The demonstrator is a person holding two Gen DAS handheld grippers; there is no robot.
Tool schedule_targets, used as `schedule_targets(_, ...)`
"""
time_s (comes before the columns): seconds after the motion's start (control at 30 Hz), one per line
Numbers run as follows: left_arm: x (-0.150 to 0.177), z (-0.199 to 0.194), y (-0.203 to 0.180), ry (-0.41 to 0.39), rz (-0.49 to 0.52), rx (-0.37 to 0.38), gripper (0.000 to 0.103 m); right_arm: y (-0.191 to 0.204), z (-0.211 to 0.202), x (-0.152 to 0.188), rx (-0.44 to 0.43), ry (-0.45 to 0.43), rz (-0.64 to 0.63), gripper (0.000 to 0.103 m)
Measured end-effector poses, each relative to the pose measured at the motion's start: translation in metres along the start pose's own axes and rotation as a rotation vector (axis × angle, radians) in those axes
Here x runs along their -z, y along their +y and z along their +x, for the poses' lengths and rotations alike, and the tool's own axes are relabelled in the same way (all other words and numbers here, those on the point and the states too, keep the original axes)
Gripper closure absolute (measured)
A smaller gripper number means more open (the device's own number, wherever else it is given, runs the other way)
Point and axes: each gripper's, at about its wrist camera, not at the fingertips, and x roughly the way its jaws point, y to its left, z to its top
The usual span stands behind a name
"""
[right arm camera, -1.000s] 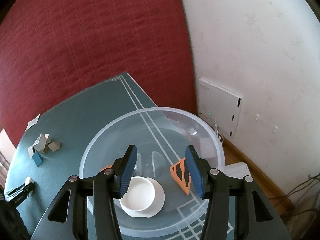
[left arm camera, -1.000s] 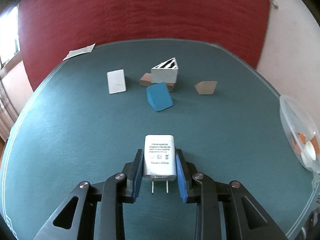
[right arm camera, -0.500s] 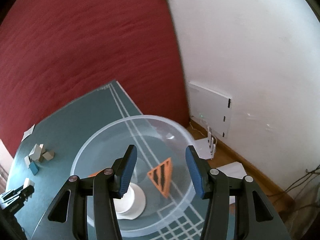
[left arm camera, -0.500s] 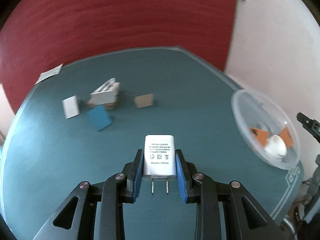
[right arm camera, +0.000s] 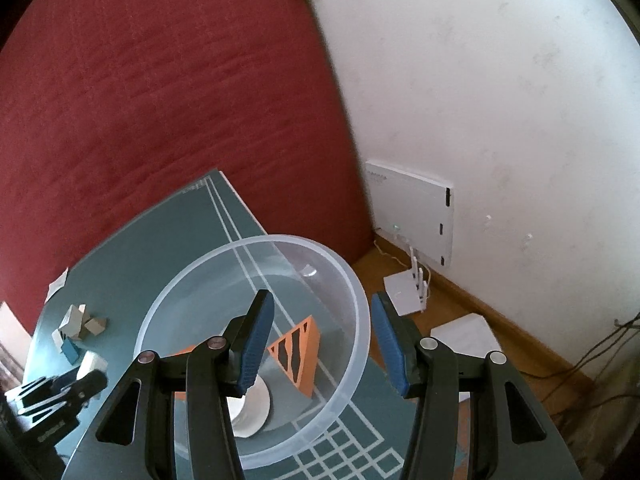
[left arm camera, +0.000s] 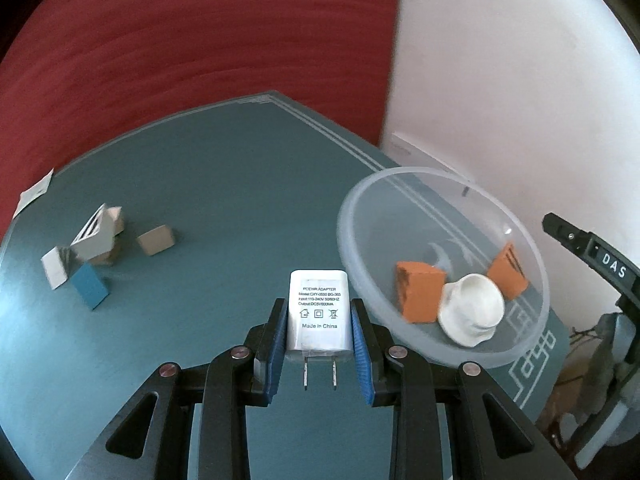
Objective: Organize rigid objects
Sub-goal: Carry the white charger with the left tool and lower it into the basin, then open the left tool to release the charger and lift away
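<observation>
Setting: teal table (left arm camera: pixel 224 184) with pale border lines, set against a red padded backdrop (left arm camera: pixel 180 40) and a white wall (right arm camera: pixel 500 80).
Left gripper: the left gripper (left arm camera: pixel 319 350) had its blue pads clamped on the two sides of a white power adapter (left arm camera: pixel 319 312), label face up and its two metal prongs pointing back toward the camera.
Adapter position: held above the table, just left of the bowl's near rim and outside it.
Bowl: a clear plastic bowl (left arm camera: pixel 352 200) sat near the table's right corner; in it lay an orange block (left arm camera: pixel 420 296), a second orange piece with dark slots (left arm camera: pixel 507 276), and a white cup-like object (left arm camera: pixel 472 312) between them.
Right gripper: the right gripper (right arm camera: pixel 322 344) hung over the bowl's right side with its fingers spread wide and nothing between them; the slotted orange piece (right arm camera: pixel 298 350) showed below the gap.
Remaining pile: at the table's left lay a white slatted wedge (left arm camera: pixel 94 238) resting on tan blocks, a separate tan block (left arm camera: pixel 156 240), a blue block (left arm camera: pixel 90 286) and a small white block (left arm camera: pixel 54 268).
Other: a paper slip (left arm camera: pixel 34 192) lay at the far left edge; a white box (right arm camera: pixel 412 216) was mounted low on the wall.
</observation>
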Motion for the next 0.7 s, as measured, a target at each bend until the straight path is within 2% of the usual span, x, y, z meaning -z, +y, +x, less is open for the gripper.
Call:
schedule_targets(0.33, -0.022, 0.014, -0.030, -0.016, 0.065, 0.051, 0.071, -0.009, 0.004, -0.003, -0.018, 0.000, 0.010, 0.051)
schedule_targets(0.4, -0.025, 0.016, -0.032, -0.026, 0.068, 0.072, 0.069, -0.008, 0.006, -0.002, -0.024, 0.006, 0.003, 0.050)
schedule_targets(0.47, -0.026, 0.019, -0.029, -0.025, 0.050, 0.077, 0.043, -0.006, 0.008, 0.000, -0.028, 0.010, -0.005, 0.049)
schedule_targets(0.5, -0.026, 0.019, -0.026, -0.036, 0.033, 0.071, 0.027, -0.005, 0.008, 0.000, -0.029, 0.011, -0.010, 0.049)
schedule_targets(0.67, -0.019, 0.020, -0.013, -0.048, 0.012, 0.006, 0.023, -0.003, 0.012, 0.000, -0.032, 0.008, -0.028, 0.049)
schedule_targets(0.7, -0.018, 0.021, -0.011, -0.049, 0.006, -0.007, 0.020, -0.003, 0.013, 0.000, -0.032, 0.009, -0.031, 0.049)
